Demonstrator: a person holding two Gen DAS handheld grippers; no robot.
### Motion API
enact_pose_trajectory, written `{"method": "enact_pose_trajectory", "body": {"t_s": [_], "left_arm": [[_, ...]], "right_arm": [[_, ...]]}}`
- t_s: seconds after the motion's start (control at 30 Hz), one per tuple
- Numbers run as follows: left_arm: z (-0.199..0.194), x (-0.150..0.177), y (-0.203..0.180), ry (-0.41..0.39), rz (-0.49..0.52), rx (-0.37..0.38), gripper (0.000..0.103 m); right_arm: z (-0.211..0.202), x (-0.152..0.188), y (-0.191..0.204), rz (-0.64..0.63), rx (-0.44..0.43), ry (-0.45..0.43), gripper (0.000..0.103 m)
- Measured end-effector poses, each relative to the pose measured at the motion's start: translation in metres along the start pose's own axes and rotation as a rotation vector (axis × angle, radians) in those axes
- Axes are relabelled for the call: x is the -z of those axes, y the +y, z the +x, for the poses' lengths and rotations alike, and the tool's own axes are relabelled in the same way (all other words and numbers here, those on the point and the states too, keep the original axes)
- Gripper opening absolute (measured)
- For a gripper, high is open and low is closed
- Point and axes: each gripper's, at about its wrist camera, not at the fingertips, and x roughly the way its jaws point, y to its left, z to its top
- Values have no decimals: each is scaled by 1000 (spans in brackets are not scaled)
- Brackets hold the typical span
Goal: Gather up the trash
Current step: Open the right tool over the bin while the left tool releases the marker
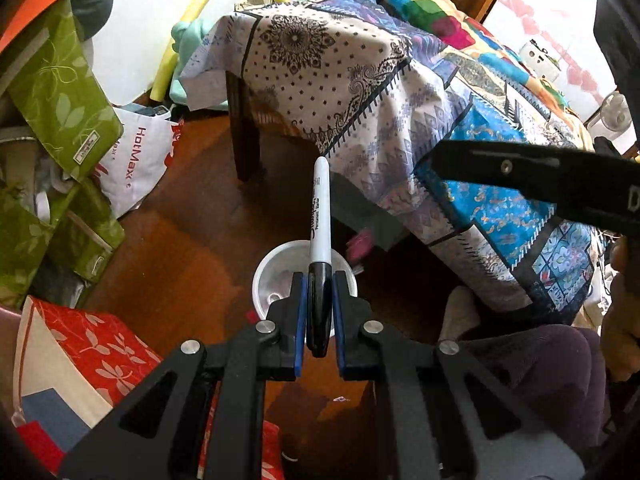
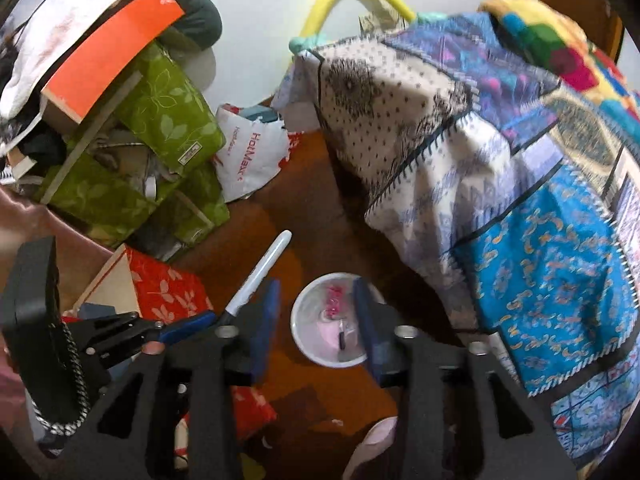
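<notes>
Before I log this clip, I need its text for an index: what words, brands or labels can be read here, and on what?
"HotMax": red print on the white plastic bag on the floor.
"Permanent Marker": small print on the marker held in the left tongs; its brand logo is too distorted to read.
Small tags on the green leaf-print boxes: too small to read.

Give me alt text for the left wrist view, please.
The left gripper is shut on a black-capped white marker, held above a white cup standing on the wooden floor. A patterned bedspread hangs on the right, green fabric boxes are piled on the left, and the right gripper reaches in from the right edge.
</notes>
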Motion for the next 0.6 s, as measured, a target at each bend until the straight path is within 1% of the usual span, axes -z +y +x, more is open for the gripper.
{"method": "enact_pose_trajectory", "body": {"t_s": [0.17, 0.2, 0.23, 0.27, 0.3, 0.37, 0.47, 0.6], "left_arm": [[7, -6, -6, 5, 13, 15, 11], [7, -8, -8, -4, 13, 34, 14], [8, -9, -8, 0, 16, 39, 27], [10, -10, -9, 1, 18, 26, 36], [9, -11, -11, -12, 22, -7, 44], [9, -11, -14, -19, 32, -36, 44], [5, -11, -15, -24, 32, -44, 44], [-15, -9, -18, -59, 32, -48, 44]], "right_arm": [[-3, 0, -7, 13, 17, -9, 43], [-6, 1, -7, 14, 27, -15, 43], [-8, 0, -9, 14, 35, -20, 43], [-12, 1, -10, 12, 43, -28, 43], [-14, 2, -11, 11, 49, -33, 43], [-20, 4, -12, 8, 67, -42, 43], [-28, 8, -16, 14, 74, -52, 43], [-42, 15, -19, 18, 84, -72, 43]]}}
